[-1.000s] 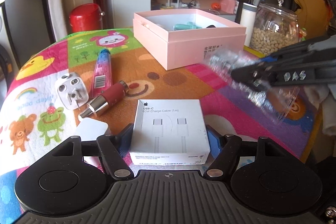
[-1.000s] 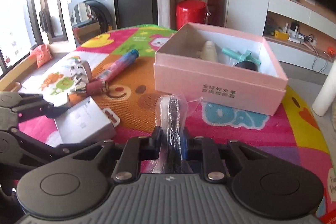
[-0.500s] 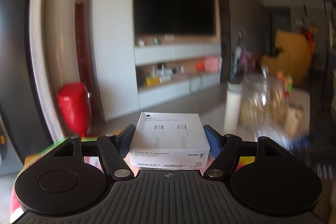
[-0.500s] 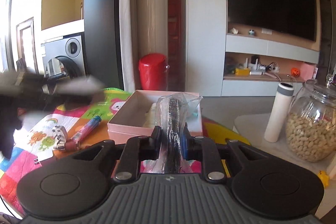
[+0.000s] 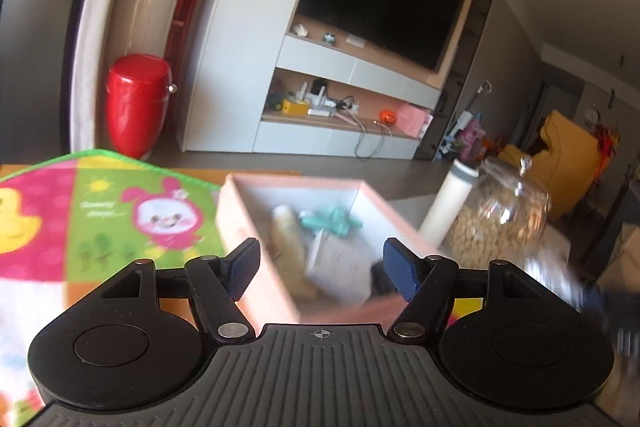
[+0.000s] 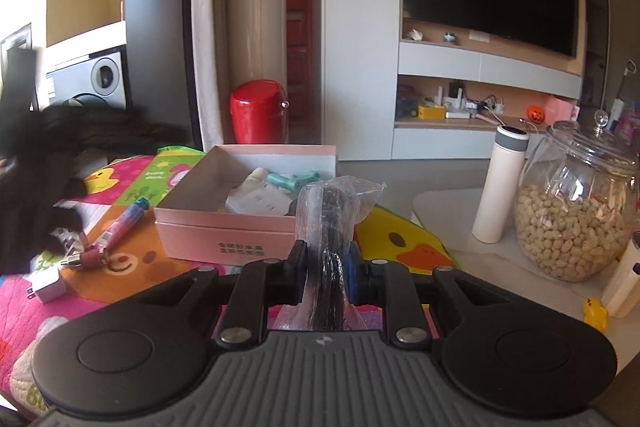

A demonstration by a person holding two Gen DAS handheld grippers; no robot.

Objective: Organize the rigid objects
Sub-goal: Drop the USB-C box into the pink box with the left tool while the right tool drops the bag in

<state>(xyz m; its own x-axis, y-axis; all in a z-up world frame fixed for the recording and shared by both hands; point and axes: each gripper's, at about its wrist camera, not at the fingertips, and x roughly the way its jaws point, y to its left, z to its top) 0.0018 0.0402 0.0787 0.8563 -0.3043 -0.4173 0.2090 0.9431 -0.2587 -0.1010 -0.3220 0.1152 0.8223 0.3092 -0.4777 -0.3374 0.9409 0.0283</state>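
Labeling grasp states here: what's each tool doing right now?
Left tool: open, jaws closing slightly, nothing between them, above the pink cardboard box.
Right tool: shut on the clear plastic-wrapped dark item.

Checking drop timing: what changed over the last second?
Left tongs released the cable box, now lying in the pink box; their jaws are closing, empty. Right tongs stay shut on the bagged item. Tube and plugs unmoved.

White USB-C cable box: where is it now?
In the open pink cardboard box, lying tilted beside the teal gadget: white cable box, left of centre in the right-wrist view.
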